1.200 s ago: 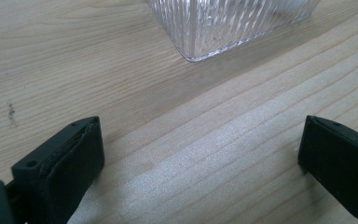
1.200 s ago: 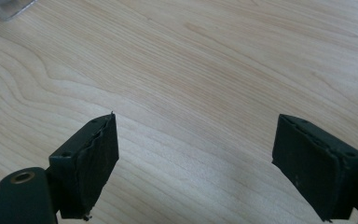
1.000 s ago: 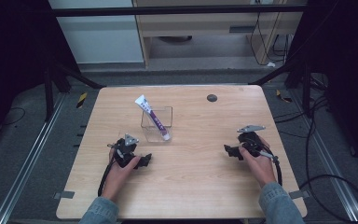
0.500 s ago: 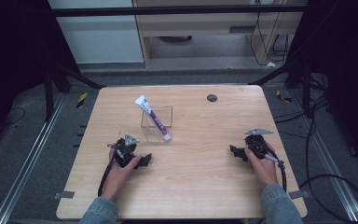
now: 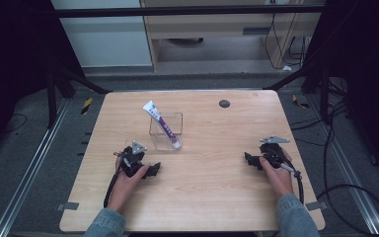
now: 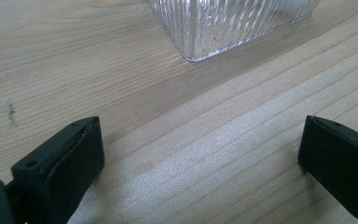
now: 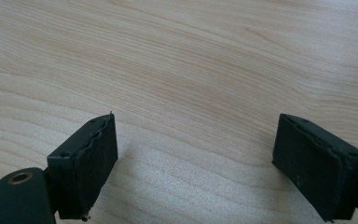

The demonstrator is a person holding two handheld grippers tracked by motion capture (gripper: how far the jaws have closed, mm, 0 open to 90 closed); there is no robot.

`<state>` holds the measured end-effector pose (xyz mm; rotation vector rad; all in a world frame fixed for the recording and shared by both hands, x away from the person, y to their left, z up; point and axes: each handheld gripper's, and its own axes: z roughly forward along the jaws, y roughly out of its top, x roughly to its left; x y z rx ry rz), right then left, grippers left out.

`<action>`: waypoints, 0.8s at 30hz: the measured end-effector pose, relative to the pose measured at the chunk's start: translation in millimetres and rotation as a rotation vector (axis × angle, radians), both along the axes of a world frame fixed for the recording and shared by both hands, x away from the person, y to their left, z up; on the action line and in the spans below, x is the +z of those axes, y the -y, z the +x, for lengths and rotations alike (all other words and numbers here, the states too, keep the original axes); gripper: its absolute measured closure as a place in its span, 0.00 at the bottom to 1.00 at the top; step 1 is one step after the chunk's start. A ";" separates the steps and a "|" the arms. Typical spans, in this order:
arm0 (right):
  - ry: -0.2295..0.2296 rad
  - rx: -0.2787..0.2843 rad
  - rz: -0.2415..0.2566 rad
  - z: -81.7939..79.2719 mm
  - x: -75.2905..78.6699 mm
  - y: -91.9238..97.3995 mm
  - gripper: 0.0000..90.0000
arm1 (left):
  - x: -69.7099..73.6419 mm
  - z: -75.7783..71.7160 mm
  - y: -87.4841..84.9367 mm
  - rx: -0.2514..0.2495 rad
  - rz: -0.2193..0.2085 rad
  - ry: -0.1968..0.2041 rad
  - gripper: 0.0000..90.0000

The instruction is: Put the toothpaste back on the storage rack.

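The wooden table (image 5: pixel 212 182) carries one clear ribbed container (image 5: pixel 166 131), one white-and-purple tube (image 5: pixel 161 123) and one small dark disc (image 5: pixel 224 103) near the far edge. The tube stands tilted inside the container, its flat end leaning out over the far-left rim. Two grippers are present, one per hand.

The left gripper (image 5: pixel 154 169) rests low on the table just in front of the container. Its jaws are spread wide, with bare wood between them; they hold and touch nothing. In the left gripper view, the container corner (image 6: pixel 200 32) lies ahead of the jaws, apart from them.

The right gripper (image 5: pixel 248 159) sits well apart, near the right edge. Its jaws are spread wide over bare wood, gripping nothing.

The container is cut off at the top edge of the left gripper view. The tube's printing is too small to read.
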<state>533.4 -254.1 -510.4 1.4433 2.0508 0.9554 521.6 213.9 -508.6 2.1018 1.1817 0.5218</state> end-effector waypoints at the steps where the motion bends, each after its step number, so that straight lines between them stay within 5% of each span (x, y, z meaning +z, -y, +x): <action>1: -0.002 0.003 -0.006 0.0 -0.1 -0.7 0.15 | 0.0 0.0 0.0 0.000 0.000 0.000 0.00; 14: -0.004 0.065 -0.038 -1.8 -0.6 -6.4 0.12 | 0.0 0.0 0.0 0.000 0.000 0.000 0.00; 17: -0.034 0.020 -0.041 -2.5 -1.6 -6.8 0.00 | 0.0 0.0 0.0 0.000 0.000 0.000 0.00; 19: -0.035 -0.038 -0.039 -2.2 -1.5 -10.1 0.00 | 0.0 0.0 0.1 0.000 0.000 0.000 0.00; 24: -0.033 -0.055 -0.040 -1.8 -1.7 -11.8 0.00 | 0.0 0.5 0.4 0.001 -0.001 -0.002 0.00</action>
